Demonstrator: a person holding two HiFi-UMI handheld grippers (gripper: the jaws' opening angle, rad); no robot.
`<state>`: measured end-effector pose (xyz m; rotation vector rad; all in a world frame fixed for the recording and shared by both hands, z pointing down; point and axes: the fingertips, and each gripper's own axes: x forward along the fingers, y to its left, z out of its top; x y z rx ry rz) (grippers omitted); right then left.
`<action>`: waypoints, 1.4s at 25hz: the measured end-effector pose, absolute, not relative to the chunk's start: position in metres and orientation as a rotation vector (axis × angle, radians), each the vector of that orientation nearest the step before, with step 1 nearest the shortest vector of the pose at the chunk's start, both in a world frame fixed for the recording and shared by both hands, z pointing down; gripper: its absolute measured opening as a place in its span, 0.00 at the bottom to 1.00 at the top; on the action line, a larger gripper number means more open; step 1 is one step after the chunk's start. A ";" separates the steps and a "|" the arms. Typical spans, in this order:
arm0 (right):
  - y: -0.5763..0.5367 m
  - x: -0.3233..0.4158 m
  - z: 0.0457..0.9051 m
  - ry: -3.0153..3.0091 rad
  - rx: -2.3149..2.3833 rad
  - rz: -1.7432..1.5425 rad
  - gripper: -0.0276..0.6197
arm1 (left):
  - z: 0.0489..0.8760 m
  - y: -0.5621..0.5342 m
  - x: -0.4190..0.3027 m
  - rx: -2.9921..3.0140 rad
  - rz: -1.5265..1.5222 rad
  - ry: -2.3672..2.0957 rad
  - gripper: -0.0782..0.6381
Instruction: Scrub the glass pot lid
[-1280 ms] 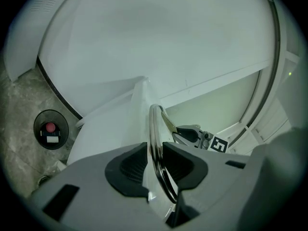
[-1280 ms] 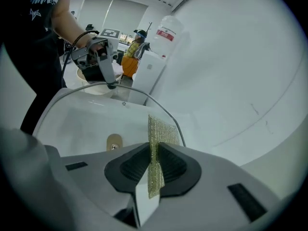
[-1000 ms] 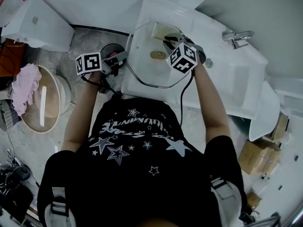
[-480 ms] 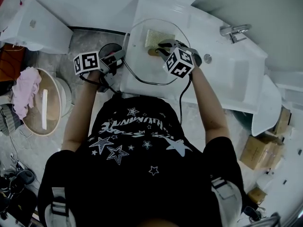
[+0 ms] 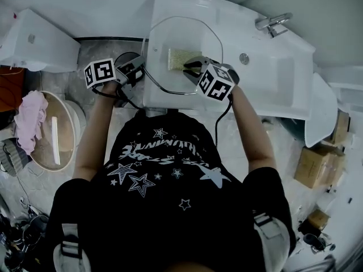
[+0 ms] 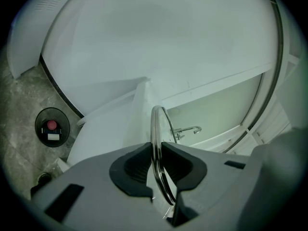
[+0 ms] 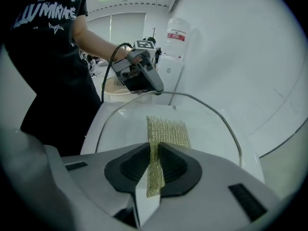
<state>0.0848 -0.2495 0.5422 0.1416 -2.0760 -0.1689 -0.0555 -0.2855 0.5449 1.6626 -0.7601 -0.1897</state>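
Observation:
The glass pot lid point(image 5: 195, 30), round with a steel rim, lies over the left end of the white sink. My left gripper point(image 5: 138, 68) is shut on its left rim; in the left gripper view the steel rim point(image 6: 157, 129) runs edge-on between the pads of the left gripper point(image 6: 157, 163). My right gripper point(image 5: 191, 68) is shut on a yellow-green scouring pad point(image 5: 181, 58) that lies flat on the glass near the lid's middle. In the right gripper view the scouring pad point(image 7: 167, 131) sticks out past the right gripper point(image 7: 155, 165), with the lid rim point(image 7: 222, 118) around it and the left gripper point(image 7: 155, 91) at its far edge.
A chrome faucet point(image 5: 272, 21) and a drain point(image 5: 244, 58) are at the right of the sink point(image 5: 272, 89). A white tank point(image 5: 39, 38) stands at the left, with a round basket holding a pink cloth point(image 5: 31, 109) below it. Cardboard boxes point(image 5: 317, 169) sit at the right.
The right gripper has drawn the scouring pad from the lid's far part toward its middle, and the brown knob no longer shows. The left gripper has kept its hold on the rim.

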 end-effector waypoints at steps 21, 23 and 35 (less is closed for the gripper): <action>-0.161 0.091 0.522 -2.163 0.003 0.158 0.14 | 0.546 -0.288 -0.055 1.657 -0.163 -0.753 0.21; -0.163 0.089 0.516 -2.191 0.006 0.176 0.14 | 0.546 -0.289 -0.055 1.658 -0.158 -0.751 0.21; -0.294 0.092 0.500 -2.140 0.288 -0.280 0.13 | 0.547 -0.292 -0.055 1.652 -0.155 -0.776 0.21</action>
